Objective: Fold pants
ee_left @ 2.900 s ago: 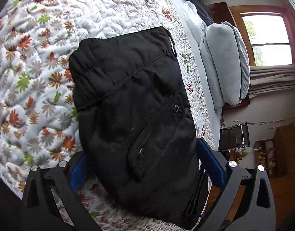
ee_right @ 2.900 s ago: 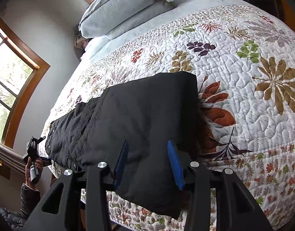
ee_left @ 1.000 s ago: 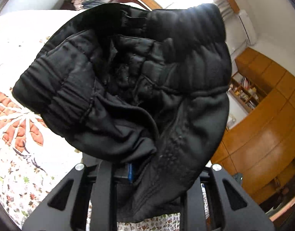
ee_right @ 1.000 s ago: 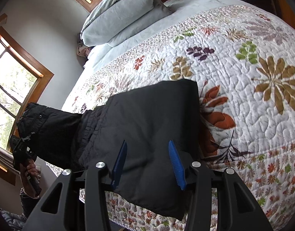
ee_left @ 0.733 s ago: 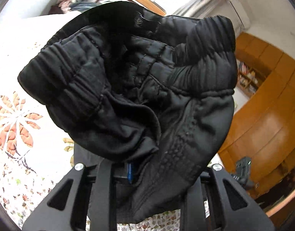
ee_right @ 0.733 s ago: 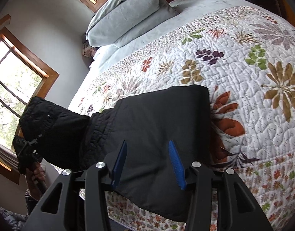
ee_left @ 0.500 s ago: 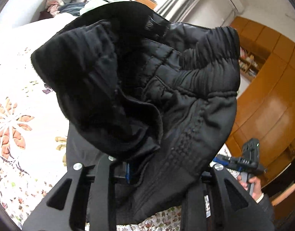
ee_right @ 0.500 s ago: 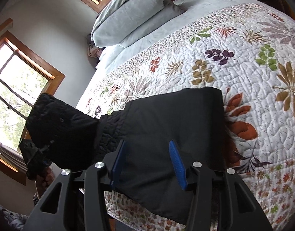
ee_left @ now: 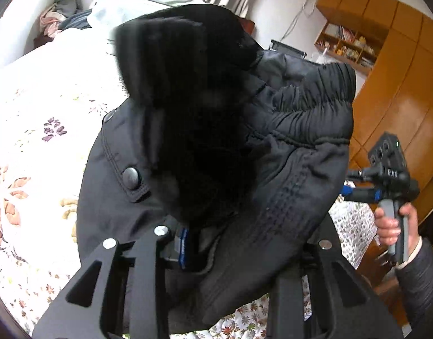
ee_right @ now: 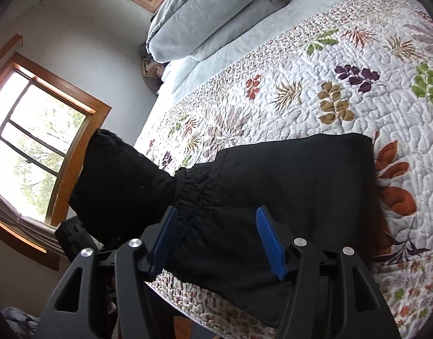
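Bedroom with a bed under a white leaf-print quilt [ee_right: 315,84]; grey pillows [ee_right: 205,14] stacked at its head; two wood-framed windows [ee_right: 44,147] on the grey wall; wooden cabinets [ee_left: 397,84] with a small open shelf on the opposite side. Pants [ee_right: 287,192], black, padded: the folded leg section lies flat on the quilt near the bed's edge, its lower corner over that edge; the waist end is lifted off the bed and bunched up against the window in the right wrist view. Left gripper [ee_left: 230,251]: waist fabric, with its elastic band and a snap button [ee_left: 131,178], fills the left wrist view and drapes over both fingers; one blue pad [ee_left: 183,244] shows against the cloth, the other is covered; jaws narrow and opening, fabric between them and still hanging from them. Right gripper [ee_right: 216,240]: hovers above the flat part of the pants, blue pads [ee_right: 268,240] set apart and opening, nothing pinched; the cloth lies beneath, whether touched cannot be told. Hand [ee_left: 394,226] in a dark sleeve grips that gripper's handle, seen at the right edge of the left wrist view.
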`<state>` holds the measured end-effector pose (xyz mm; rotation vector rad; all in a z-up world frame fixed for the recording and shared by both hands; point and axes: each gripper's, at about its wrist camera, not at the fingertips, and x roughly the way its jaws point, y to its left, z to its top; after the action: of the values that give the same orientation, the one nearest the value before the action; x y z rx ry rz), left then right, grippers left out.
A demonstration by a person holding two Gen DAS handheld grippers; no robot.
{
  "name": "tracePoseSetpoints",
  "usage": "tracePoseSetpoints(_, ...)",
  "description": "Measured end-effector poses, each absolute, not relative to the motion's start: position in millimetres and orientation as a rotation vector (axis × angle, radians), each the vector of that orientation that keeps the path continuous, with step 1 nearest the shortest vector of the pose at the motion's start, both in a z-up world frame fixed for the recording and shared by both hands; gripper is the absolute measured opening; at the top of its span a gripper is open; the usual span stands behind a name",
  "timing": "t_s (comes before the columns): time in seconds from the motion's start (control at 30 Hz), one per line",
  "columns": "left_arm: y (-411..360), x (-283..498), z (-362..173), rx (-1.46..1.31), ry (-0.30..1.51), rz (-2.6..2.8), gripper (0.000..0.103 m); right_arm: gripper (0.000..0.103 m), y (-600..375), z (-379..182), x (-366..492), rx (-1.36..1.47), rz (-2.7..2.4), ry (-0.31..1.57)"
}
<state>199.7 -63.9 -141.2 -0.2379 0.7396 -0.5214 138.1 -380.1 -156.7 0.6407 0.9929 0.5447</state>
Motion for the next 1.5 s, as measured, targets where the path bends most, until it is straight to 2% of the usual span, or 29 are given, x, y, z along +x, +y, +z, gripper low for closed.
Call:
tracePoseSetpoints(0.1,-75.4,202.4,-147.8,-0.188,0.757,-0.522,0.031,0.063,-376.2,-159.1,143.3,0.685,0.57,1.013)
tracePoseSetpoints(0.27,-102.9,204.8,-161.3,-0.07,0.786,-0.522,0.035,0.078,-365.5,-156.9,150.1,0.72,0.608,1.028)
tracePoseSetpoints(0.4,-120.9,203.9,-170.8,0.027,0.798,-0.514,0.039,0.083,-354.0,-161.8,160.3,0.797,0.66,1.055)
tracePoseSetpoints(0.43,-122.1,204.7,-173.6,0.046,0.798,-0.509,0.039,0.087,-351.1,-164.3,163.5,0.814,0.665,1.066)
tracePoseSetpoints(0.7,-146.2,204.0,-182.1,0.202,0.787,-0.484,0.042,0.088,-320.1,-185.3,194.5,0.963,0.718,1.171)
tracePoseSetpoints(0.87,-162.3,202.9,-182.6,0.256,0.774,-0.476,0.044,0.093,-297.7,-185.2,211.2,0.91,0.679,1.236)
tracePoseSetpoints(1.03,-169.4,196.4,-183.9,0.271,0.769,-0.472,0.046,0.093,-280.2,-188.4,221.3,0.819,0.612,1.293)
tracePoseSetpoints(1.1,-173.0,192.8,-185.3,0.272,0.77,-0.472,0.049,0.088,-272.8,-192.5,222.7,0.781,0.594,1.314)
tracePoseSetpoints(1.2,-172.7,193.0,-179.2,0.268,0.787,-0.476,0.057,0.069,-265.6,-203.0,223.2,0.778,0.585,1.34)
tracePoseSetpoints(1.27,-165.7,192.0,-178.6,0.25,0.803,-0.48,0.06,0.048,-265.9,-208.8,222.9,0.774,0.572,1.345)
tracePoseSetpoints(1.33,-161.2,190.2,-175.3,0.235,0.815,-0.482,0.063,0.034,-269.8,-214.9,223.3,0.799,0.567,1.345)
tracePoseSetpoints(1.4,-158.1,187.8,-171.9,0.231,0.822,-0.479,0.068,0.029,-273.4,-219.1,222.5,0.811,0.566,1.345)
tracePoseSetpoints(1.5,-155.0,181.5,-166.4,0.239,0.827,-0.479,0.07,0.024,-274.8,-223.1,220.8,0.808,0.568,1.338)
